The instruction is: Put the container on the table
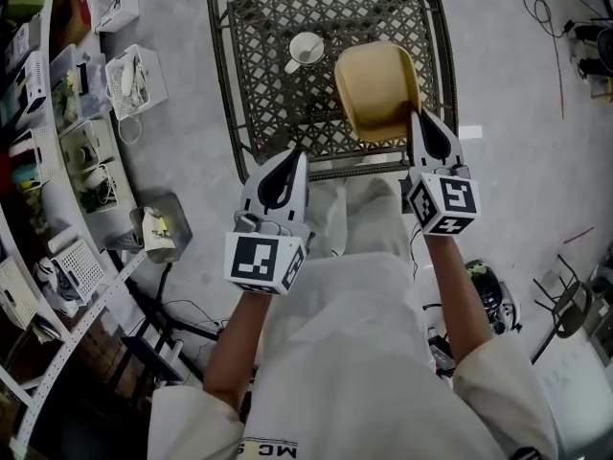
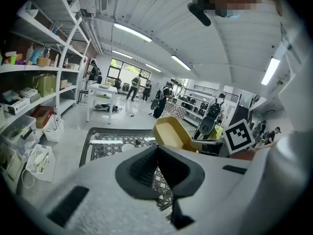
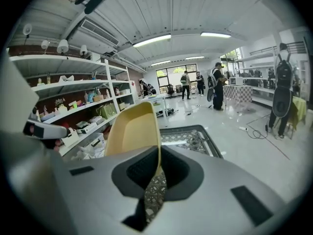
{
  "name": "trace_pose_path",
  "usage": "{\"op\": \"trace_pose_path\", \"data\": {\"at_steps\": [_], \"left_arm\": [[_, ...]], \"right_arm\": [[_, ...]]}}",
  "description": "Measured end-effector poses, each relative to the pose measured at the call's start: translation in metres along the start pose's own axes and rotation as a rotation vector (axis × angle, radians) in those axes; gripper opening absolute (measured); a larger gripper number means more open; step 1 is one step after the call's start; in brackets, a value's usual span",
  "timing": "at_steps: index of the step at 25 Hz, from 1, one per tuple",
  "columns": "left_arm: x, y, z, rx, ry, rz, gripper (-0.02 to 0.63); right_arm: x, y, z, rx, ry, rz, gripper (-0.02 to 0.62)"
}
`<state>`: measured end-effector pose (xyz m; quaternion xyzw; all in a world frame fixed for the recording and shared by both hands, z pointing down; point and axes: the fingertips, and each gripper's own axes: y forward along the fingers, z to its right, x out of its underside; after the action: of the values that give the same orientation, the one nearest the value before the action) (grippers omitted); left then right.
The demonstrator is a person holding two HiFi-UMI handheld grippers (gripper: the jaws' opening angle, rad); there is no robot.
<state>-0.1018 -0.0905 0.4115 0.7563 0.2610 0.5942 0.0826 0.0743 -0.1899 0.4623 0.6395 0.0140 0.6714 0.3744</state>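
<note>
Closed and empty, the left hand-held gripper (image 1: 297,156) is held low, while the container (image 1: 376,89) is clamped by its rim in the right hand-held gripper (image 1: 419,115) and tilted above the mesh surface (image 1: 222,65); lowering and release are judged outstanding.

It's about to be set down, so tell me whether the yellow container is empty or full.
Empty: the container shows a bare yellow inside in the head view, with nothing in it.

A workshop-lab hall: stocked metal shelving (image 2: 41,68), ceiling strip lights (image 3: 151,40), concrete floor (image 1: 508,161).
</note>
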Motion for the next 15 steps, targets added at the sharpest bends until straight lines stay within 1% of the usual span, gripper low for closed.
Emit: {"op": "trace_pose_path", "data": {"at_steps": [2,6,15], "left_arm": [[0.004,0.005,-0.001,0.005,0.010,-0.003,0.023],[0.019,0.006,0.003,0.015,0.008,-0.037,0.024],[0.039,0.023,0.001,0.014,0.008,-0.080,0.025]], "right_arm": [[0.012,0.011,0.002,0.001,0.011,-0.017,0.029],[0.039,0.024,0.006,0.009,0.050,-0.068,0.029],[0.088,0.069,0.024,0.022,0.067,-0.163,0.029]]}}
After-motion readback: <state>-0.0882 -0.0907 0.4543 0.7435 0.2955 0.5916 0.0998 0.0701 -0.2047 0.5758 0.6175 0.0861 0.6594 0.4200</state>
